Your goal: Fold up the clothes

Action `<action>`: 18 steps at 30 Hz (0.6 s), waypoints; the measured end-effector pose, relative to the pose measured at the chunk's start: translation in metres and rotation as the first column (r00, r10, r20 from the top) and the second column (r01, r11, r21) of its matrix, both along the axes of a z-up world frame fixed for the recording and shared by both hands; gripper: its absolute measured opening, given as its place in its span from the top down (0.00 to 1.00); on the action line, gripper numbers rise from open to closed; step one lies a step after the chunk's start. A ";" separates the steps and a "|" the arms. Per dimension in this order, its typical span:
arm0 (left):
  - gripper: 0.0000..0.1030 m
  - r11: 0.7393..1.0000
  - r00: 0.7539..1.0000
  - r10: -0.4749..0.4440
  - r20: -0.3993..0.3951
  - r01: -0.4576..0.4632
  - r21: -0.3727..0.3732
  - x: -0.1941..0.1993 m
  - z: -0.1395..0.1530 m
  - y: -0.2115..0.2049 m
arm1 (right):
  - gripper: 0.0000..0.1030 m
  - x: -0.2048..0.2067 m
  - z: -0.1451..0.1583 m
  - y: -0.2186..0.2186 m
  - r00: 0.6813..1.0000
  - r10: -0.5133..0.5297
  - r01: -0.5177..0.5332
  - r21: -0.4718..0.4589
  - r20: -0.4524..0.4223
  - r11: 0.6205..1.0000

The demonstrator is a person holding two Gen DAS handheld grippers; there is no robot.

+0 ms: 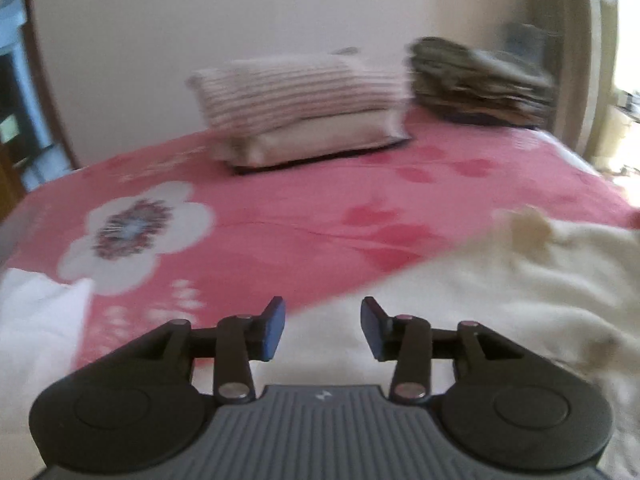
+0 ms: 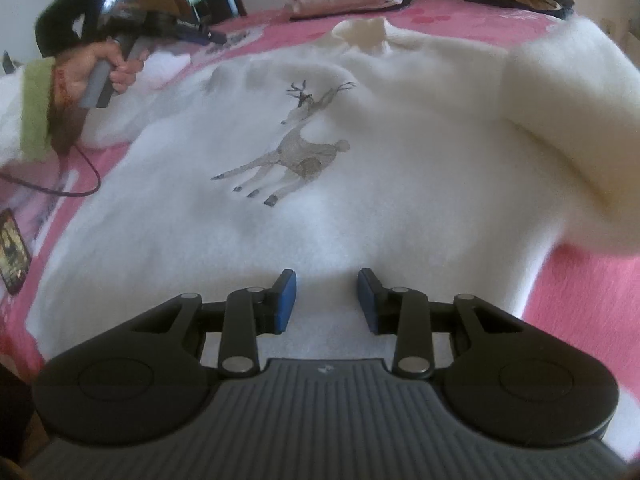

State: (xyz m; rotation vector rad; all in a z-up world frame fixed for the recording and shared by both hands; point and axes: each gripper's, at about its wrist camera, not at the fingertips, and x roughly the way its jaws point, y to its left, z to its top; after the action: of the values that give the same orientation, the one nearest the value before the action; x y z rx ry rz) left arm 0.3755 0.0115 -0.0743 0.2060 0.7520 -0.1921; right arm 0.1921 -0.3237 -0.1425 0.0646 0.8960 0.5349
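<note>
Sweater (image 2: 320,168): one white fleece sweater is laid flat, front up, on the bed (image 2: 580,292), with a single grey deer print (image 2: 292,148) seen on its chest and the collar (image 2: 366,32) turned toward the far side. At the far left of the right wrist view, one dark phone-like object (image 2: 14,256) is seen lying on the pink floral bedspread, and a thin black cable (image 2: 80,184) is looped just beside the sweater's left edge. Above it, the person's left hand (image 2: 100,68) is wrapped around the handle of the left hand-held gripper (image 1: 323,330); in its own view that gripper is released, its two blue pads (image 1: 276,330) held apart over the near edge of the sweater with nothing between them. A white piece of cloth (image 1: 40,320) is seen at the near left of that view. In the middle, the right hand-held gripper (image 2: 327,302) is likewise spread wide, both pads parted above the sweater's hem and nothing grasped. At the far side of the bed, two stacks are counted: one of pale striped and checked pillows (image 1: 304,108), and, to its right, one pile of dark folded clothes (image 1: 480,84). On the right, one sleeve (image 2: 580,120) is folded in over the sweater's body.
</note>
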 end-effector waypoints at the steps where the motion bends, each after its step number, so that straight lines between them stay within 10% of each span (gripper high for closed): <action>1: 0.57 1.000 1.000 -0.020 -0.001 0.020 -0.001 -0.009 -0.004 -0.008 | 0.67 0.006 0.015 0.001 1.000 0.011 -0.012 0.012 0.019 1.000; 9: 0.58 0.998 0.998 -0.064 -0.017 0.064 0.000 -0.035 -0.056 -0.036 | 0.51 0.127 0.114 0.072 0.932 0.289 -0.275 -0.093 0.219 0.957; 18: 0.58 0.995 0.998 -0.053 0.017 0.054 -0.089 -0.036 -0.073 -0.020 | 0.37 0.291 0.057 0.195 0.878 0.464 -0.382 -0.411 0.119 0.828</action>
State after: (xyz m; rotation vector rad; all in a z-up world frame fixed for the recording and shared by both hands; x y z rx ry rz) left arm 0.3392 -0.0089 -0.1469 0.1423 0.7222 -0.2741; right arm 0.4836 -0.1291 -0.0857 -0.5520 0.7863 0.7605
